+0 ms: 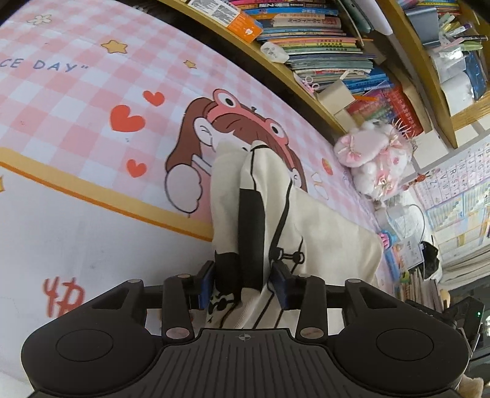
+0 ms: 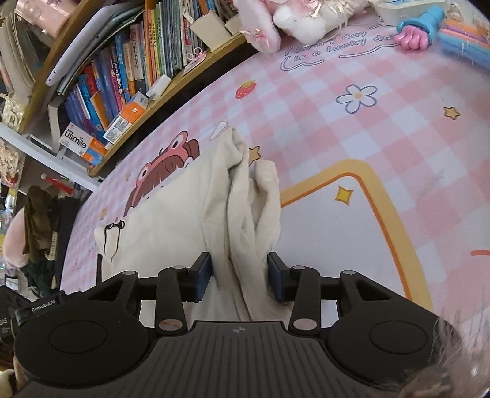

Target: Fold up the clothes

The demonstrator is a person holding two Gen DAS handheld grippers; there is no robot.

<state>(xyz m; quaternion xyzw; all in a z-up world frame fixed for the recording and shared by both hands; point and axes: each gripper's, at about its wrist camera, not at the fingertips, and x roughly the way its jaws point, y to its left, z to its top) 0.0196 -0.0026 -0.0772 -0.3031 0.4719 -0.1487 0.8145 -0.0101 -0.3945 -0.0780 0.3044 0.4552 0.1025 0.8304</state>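
Observation:
A cream garment [image 1: 321, 232] with black trim and knot buttons lies bunched on the pink checked mat [image 1: 76, 101]. My left gripper [image 1: 243, 281] is shut on a gathered fold of it, with a black-striped part and the cream cloth filling the gap between the blue pads. In the right wrist view the same garment [image 2: 171, 214] rises in long cream ridges from the mat [image 2: 337, 122]. My right gripper [image 2: 239, 275] is shut on that bunched cloth, and both pads rest against it. The cloth under each gripper body is hidden.
A wooden bookshelf [image 1: 321, 46] [image 2: 137, 61] packed with books runs along the mat's far edge. A pink and white plush toy [image 1: 373, 159] [image 2: 291, 15] sits at the mat's corner beside a pink and blue toy hand [image 2: 419, 27].

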